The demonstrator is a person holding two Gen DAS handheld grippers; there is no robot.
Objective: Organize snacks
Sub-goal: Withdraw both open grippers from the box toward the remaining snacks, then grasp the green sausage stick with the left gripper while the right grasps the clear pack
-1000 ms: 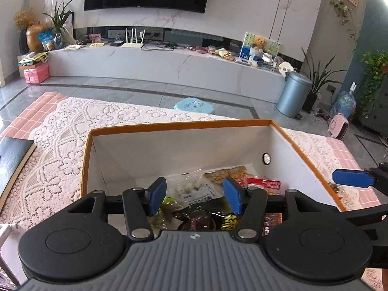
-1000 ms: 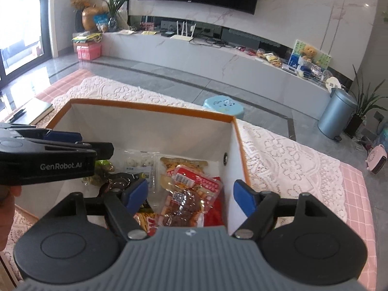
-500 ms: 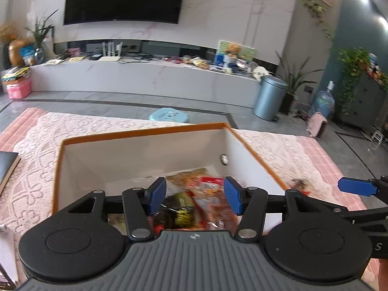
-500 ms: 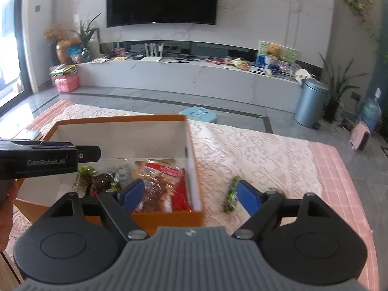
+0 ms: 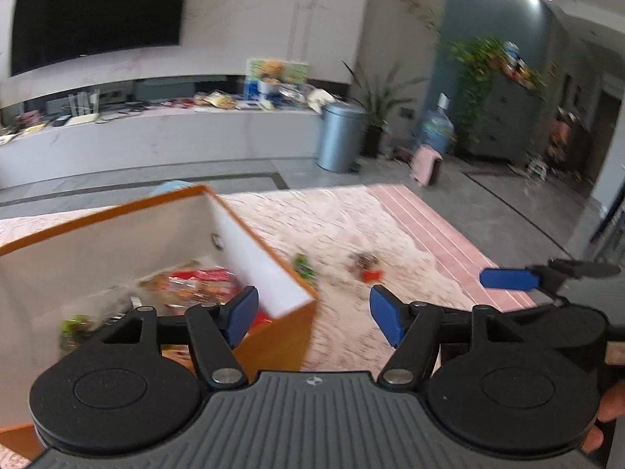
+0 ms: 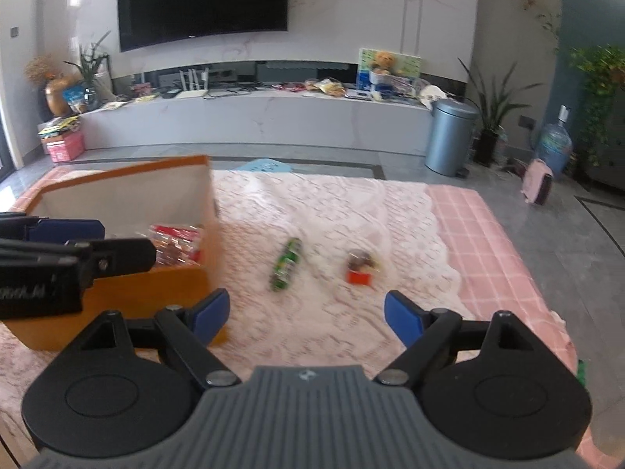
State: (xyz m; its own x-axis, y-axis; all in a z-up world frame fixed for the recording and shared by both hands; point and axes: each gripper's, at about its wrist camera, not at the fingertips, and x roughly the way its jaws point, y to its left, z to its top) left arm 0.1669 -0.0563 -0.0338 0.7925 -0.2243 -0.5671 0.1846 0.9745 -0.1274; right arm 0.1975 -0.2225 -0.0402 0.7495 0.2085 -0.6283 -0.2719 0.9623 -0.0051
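Closest in, the right gripper (image 6: 306,314) has its blue fingers spread wide with nothing between them above the lace tablecloth (image 6: 312,215), and the left gripper (image 5: 314,314) is likewise parted and empty, one finger over the near corner of the orange box (image 5: 273,336). Just beyond, the box holds a blurred heap of snack packets (image 5: 195,285), red ones among them, while on the cloth to its right lie a green packet (image 6: 287,264) and, a little apart from it, a small red-and-brown snack (image 6: 361,267). Farther off, a grey bin (image 6: 449,136) stands on the floor by a long white counter (image 6: 254,121) under a wall television (image 6: 203,0).
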